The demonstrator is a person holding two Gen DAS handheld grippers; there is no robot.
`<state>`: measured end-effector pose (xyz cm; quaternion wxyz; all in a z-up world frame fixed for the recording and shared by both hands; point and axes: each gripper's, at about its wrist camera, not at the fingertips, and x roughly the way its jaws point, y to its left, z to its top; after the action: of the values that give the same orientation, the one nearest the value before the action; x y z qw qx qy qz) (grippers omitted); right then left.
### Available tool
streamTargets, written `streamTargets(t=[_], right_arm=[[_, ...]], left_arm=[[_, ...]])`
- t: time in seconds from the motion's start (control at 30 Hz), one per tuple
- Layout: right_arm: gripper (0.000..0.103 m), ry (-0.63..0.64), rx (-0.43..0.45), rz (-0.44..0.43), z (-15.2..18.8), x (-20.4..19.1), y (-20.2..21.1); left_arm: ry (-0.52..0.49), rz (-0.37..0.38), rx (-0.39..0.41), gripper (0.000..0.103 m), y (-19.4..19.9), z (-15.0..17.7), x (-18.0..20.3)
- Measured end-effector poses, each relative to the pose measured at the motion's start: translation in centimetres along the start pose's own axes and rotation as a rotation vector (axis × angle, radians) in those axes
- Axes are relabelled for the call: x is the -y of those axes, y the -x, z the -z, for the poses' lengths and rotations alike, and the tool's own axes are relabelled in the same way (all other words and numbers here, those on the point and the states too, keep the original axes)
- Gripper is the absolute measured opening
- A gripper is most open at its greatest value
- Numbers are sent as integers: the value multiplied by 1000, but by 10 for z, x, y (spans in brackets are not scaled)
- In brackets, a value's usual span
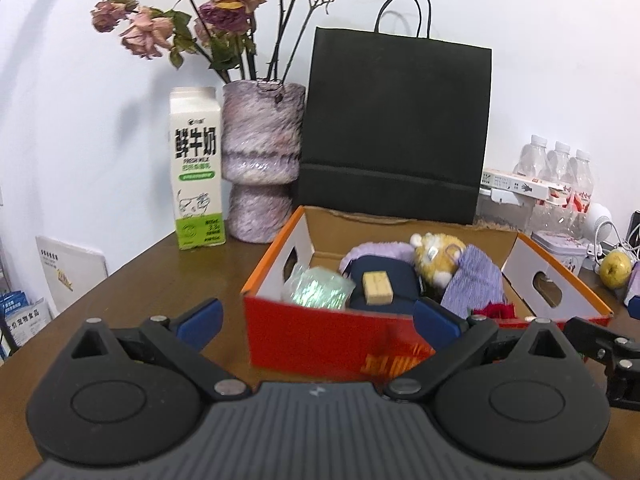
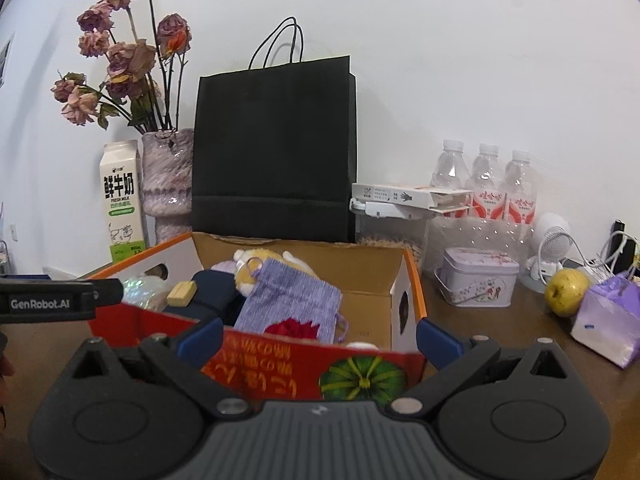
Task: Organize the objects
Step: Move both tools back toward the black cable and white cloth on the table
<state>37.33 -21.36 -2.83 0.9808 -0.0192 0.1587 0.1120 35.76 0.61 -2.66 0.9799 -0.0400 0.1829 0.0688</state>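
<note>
Both grippers held in front of the box (image 1: pixel 320 336), low over the brown table (image 1: pixel 160 280); neither touches anything.

Left gripper (image 1: pixel 318 318): fingers spread wide, nothing between the blue pads (image 1: pixel 202 316); red front wall of box seen through the gap. Right gripper (image 2: pixel 320 338): likewise wide apart and empty; its pads (image 2: pixel 434 340) frame the same red wall, which carries a pumpkin print (image 2: pixel 362 376) on that side. Part of the right gripper shows at the right edge of the left view; the left gripper's body crosses the left edge of the right view.

Box: open top, orange rim, white side walls with cut-out handle holes. Contents, left to right: shiny wrapped packet (image 1: pixel 318 290) in the near left corner; dark blue case (image 1: pixel 384 286) with a small tan block (image 1: pixel 377 288) resting on it; yellow plush (image 1: pixel 436 258) toward the back, partly over a lilac fuzzy item (image 1: pixel 376 250); purple knit pouch (image 2: pixel 290 300) leaning beside the plush; red item (image 2: pixel 296 328) just in front of the pouch, identity unclear. Right portion of box floor bare.

Behind box: black bag (image 1: pixel 396 128) upright against wall; vase (image 1: pixel 260 164) with dried roses (image 1: pixel 224 12) and milk carton (image 1: pixel 196 168) to its left.

Right of box, on the table: tin (image 2: pixel 478 278); three bottles (image 2: pixel 486 184); pear (image 2: pixel 566 292) touching a purple pack (image 2: pixel 608 320); small white fan (image 2: pixel 552 244) with cables.
</note>
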Motion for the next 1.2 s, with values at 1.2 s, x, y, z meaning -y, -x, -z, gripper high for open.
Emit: streamTargets(t=[1.2], right_arm=[[103,36,-51,-34,64,-41,139]], left_arm=[[-23,57,-77,103,127,69,-42]])
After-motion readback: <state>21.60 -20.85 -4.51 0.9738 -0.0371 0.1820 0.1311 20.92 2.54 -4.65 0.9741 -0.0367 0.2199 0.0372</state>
